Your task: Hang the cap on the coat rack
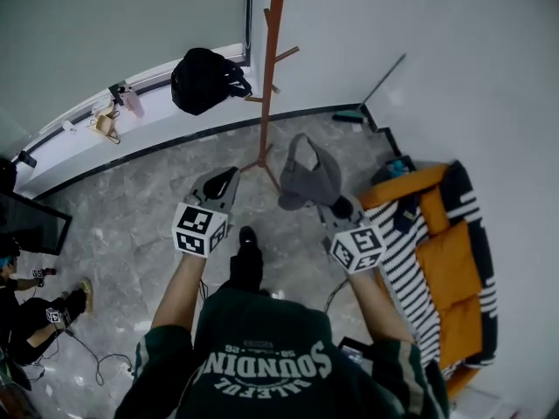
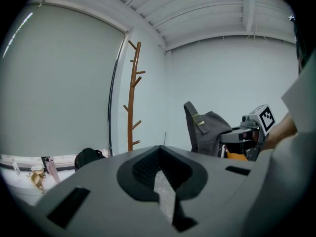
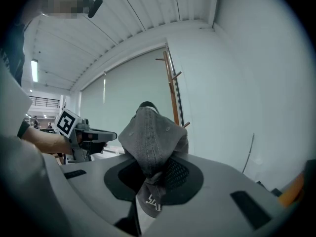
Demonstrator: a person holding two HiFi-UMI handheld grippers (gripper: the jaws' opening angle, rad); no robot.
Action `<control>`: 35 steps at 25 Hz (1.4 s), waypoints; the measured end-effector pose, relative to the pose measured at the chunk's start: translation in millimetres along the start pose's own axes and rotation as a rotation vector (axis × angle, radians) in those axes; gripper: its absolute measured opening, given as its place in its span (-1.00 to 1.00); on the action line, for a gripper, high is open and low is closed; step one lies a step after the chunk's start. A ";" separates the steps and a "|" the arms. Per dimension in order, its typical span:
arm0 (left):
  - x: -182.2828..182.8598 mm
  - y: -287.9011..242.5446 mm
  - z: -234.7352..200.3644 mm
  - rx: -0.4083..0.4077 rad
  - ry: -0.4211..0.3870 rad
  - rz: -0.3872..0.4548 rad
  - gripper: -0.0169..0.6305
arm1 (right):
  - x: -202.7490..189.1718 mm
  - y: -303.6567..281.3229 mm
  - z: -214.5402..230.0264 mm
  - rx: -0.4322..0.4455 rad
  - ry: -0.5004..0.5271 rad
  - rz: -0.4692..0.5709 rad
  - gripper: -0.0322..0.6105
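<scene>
A grey cap (image 1: 310, 177) hangs bunched from my right gripper (image 1: 336, 206), which is shut on its fabric. In the right gripper view the cap (image 3: 150, 137) rises out of the right gripper (image 3: 154, 167) and hides part of the brown wooden coat rack (image 3: 173, 93) behind it. The rack (image 1: 271, 68) stands in the corner by the window, ahead of both grippers and between them. My left gripper (image 1: 225, 180) is level with the right one, to its left, with nothing in it. In the left gripper view the left gripper (image 2: 159, 154) shows only a thin slit, with the rack (image 2: 133, 98) ahead and the cap (image 2: 207, 132) to the right.
A black bag (image 1: 205, 78) lies on the window ledge left of the rack. An orange and striped sofa (image 1: 445, 260) stands at the right wall. A seated person (image 1: 35, 312) and a dark screen (image 1: 31, 221) are at far left. Cables lie on the grey floor (image 1: 131, 234).
</scene>
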State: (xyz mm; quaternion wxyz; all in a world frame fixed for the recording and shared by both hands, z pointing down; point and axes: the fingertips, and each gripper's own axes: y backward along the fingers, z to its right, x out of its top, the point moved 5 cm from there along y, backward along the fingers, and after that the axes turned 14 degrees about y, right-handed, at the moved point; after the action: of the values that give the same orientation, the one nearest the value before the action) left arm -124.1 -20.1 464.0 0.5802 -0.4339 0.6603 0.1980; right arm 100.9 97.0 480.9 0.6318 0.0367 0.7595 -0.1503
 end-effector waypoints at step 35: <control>107.9 -246.3 -115.1 -0.018 0.021 -0.034 -0.95 | 26.4 -218.3 190.8 0.097 -0.015 -0.024 -0.73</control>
State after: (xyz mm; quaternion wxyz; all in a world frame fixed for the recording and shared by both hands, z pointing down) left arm 10.5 -279.4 451.0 0.5725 -0.4525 0.6569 0.1894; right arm 223.1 -166.8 465.2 0.6332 0.0569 0.7470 -0.1946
